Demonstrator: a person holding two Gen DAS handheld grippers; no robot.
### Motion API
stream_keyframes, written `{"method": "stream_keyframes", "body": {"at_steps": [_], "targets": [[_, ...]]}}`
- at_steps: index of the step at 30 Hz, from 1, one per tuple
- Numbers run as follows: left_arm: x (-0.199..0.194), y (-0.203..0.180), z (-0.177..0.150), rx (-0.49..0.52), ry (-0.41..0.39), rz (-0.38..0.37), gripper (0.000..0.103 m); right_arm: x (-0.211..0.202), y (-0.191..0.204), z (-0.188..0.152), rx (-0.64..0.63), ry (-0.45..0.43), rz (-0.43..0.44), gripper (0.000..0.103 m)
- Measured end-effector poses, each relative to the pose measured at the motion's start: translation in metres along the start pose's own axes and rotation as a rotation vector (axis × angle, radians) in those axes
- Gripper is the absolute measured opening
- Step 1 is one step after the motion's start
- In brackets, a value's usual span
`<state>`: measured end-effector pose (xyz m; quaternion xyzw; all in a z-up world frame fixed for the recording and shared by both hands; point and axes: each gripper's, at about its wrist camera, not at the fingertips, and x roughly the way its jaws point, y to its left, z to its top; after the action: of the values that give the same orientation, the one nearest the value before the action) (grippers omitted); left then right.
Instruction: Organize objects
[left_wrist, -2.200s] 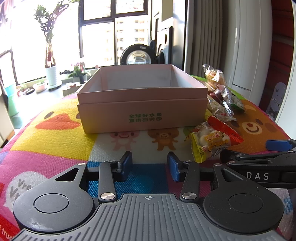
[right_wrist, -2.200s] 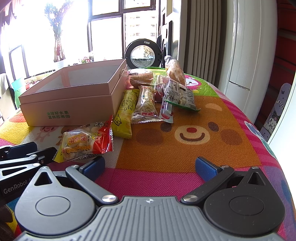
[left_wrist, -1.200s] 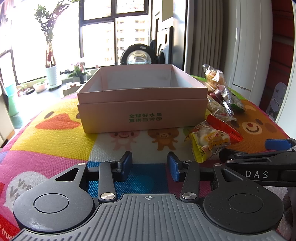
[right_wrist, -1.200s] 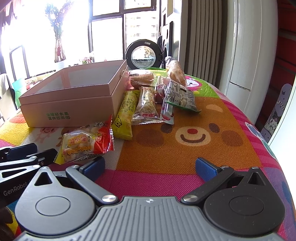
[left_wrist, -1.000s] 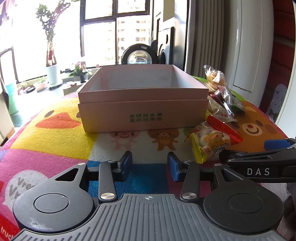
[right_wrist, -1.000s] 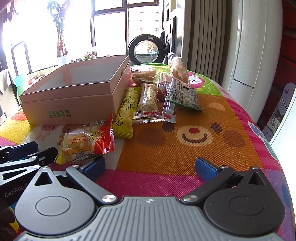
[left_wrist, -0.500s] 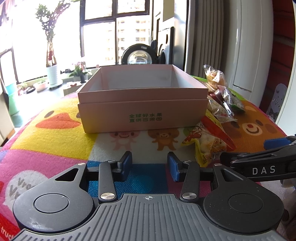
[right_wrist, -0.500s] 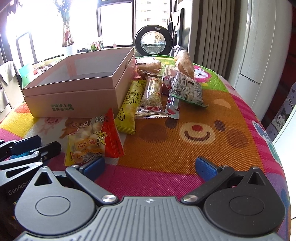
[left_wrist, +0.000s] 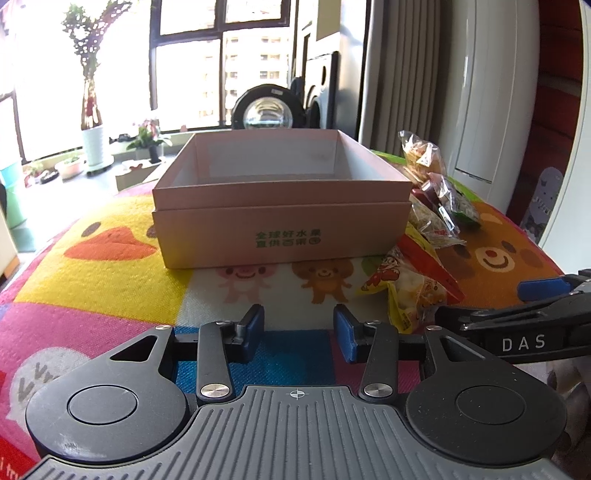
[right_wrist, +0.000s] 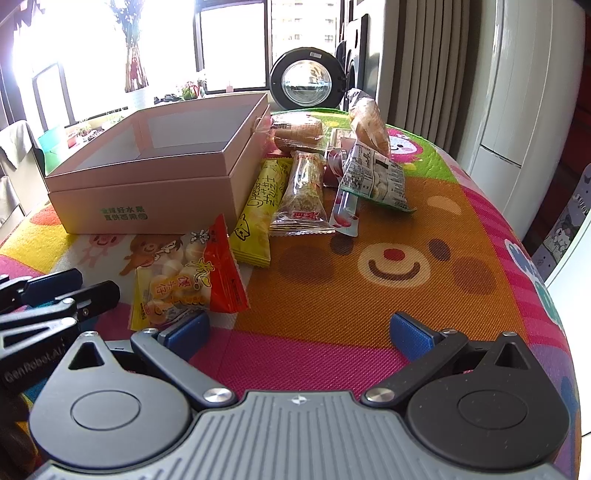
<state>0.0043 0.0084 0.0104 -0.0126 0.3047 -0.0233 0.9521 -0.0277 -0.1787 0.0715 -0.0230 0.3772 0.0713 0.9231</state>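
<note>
An open pink cardboard box (right_wrist: 147, 177) with green printing on its front wall sits on a table covered by a bright cartoon-animal cloth (right_wrist: 388, 266), and its inside looks empty from both views. To the right of the box lies a loose spread of wrapped snacks: a long yellow snack bar (right_wrist: 258, 210) just beside the box wall, a clear-wrapped grain bar (right_wrist: 301, 195) next to it, a green-edged bag of white candies (right_wrist: 373, 177), a thin red-and-white sachet (right_wrist: 345, 214) and two wrapped breads (right_wrist: 299, 133) further back. Nearest the cameras is a red-and-yellow snack bag (right_wrist: 188, 280), lying tilted on the cloth. The right claw (right_wrist: 299, 332) is spread wide with nothing between its blue pads, its left pad (right_wrist: 184, 330) touching or just under the near edge of that bag. The left claw (left_wrist: 298, 330) rests low over the cloth in front of the box, its pads a moderate gap apart and gripping nothing.
</note>
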Motion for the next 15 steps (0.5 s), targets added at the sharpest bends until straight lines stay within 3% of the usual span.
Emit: {"method": "stream_keyframes", "body": {"at_steps": [2, 6, 9, 15], "targets": [[-0.008, 0.008, 0.012, -0.013, -0.033, -0.004, 0.047, 0.0, 0.0, 0.0, -0.004, 0.001, 0.003, 0.103], [-0.03, 0.027, 0.049, -0.028, -0.194, 0.017, 0.047, 0.0, 0.0, 0.0, -0.01, 0.002, 0.005, 0.103], [-0.021, 0.044, 0.08, -0.022, -0.263, 0.07, 0.048, -0.001, 0.0, -0.001, -0.018, -0.001, 0.008, 0.103], [0.049, 0.083, 0.117, -0.072, -0.145, 0.169, 0.046, -0.001, 0.0, -0.002, -0.023, -0.004, 0.009, 0.103]]}}
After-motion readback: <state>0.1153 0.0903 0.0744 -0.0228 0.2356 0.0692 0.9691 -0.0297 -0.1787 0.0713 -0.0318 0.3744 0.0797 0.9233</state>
